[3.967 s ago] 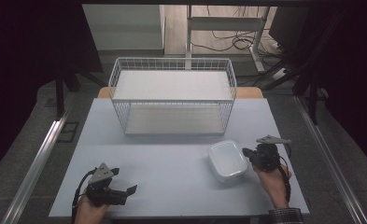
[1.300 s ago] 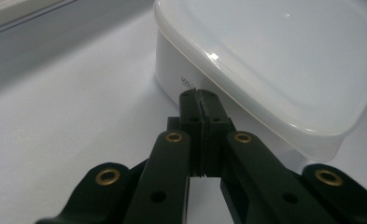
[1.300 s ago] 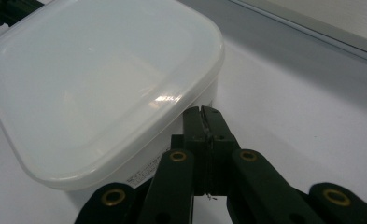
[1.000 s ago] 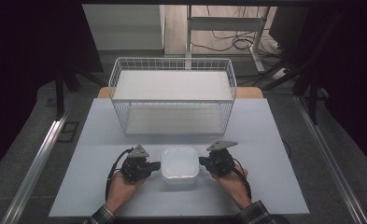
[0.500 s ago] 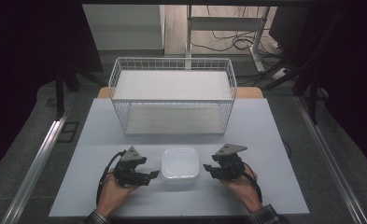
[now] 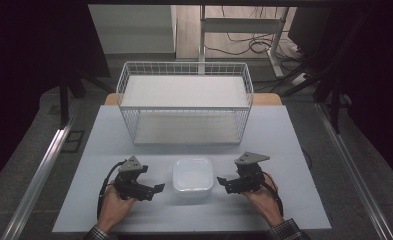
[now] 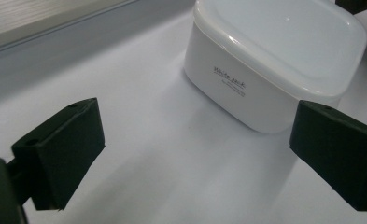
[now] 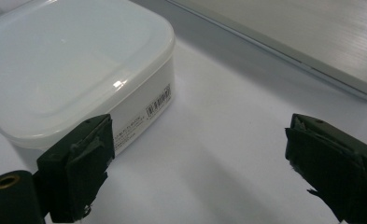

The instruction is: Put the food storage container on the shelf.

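Both hands backed off sideways since a second ago, and the left gripper [image 6: 151, 189] and right gripper [image 6: 224, 182] just opened, jaws empty. The white rounded-square lidded plastic box [image 6: 193, 175] sits between them on the pale table [image 6: 284, 140], with the white wire basket [image 6: 184, 102] behind it.

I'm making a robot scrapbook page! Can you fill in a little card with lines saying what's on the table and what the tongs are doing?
Box: white lidded plastic box, near the front of the table, between the two tongs
Left tongs: just opened, apart from the box, nothing between the jaws
Right tongs: just opened, apart from the box, nothing between the jaws
Basket: white wire basket behind the box, nothing in it
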`<state>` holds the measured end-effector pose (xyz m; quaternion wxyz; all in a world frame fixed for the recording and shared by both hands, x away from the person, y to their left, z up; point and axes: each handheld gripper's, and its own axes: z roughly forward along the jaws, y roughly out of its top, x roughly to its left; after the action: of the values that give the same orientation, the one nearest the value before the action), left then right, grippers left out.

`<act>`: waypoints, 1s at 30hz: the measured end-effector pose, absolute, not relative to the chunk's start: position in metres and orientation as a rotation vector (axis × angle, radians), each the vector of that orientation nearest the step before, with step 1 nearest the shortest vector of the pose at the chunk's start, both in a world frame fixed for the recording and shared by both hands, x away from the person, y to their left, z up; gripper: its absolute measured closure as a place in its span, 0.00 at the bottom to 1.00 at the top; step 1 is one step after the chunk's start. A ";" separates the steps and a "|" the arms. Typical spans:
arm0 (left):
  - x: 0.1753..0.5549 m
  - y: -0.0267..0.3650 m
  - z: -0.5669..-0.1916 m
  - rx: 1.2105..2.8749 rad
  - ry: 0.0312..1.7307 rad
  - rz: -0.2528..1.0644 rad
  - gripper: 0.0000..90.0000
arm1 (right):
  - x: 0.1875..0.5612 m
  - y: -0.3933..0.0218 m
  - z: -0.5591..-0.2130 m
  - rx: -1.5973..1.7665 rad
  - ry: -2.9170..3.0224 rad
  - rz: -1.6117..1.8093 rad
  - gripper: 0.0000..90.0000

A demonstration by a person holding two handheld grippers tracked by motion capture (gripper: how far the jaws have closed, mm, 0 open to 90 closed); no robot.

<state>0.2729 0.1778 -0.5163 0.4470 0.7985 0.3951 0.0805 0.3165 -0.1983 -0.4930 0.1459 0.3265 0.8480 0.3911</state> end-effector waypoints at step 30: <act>0.294 0.130 -0.497 1.982 0.931 0.079 0.08 | 0.328 -0.148 -0.471 0.995 2.551 1.183 0.14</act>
<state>0.2941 0.1303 -0.4973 0.4574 0.8044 0.3777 0.0320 0.3280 -0.1484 -0.4713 0.0794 0.3326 0.8525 0.3953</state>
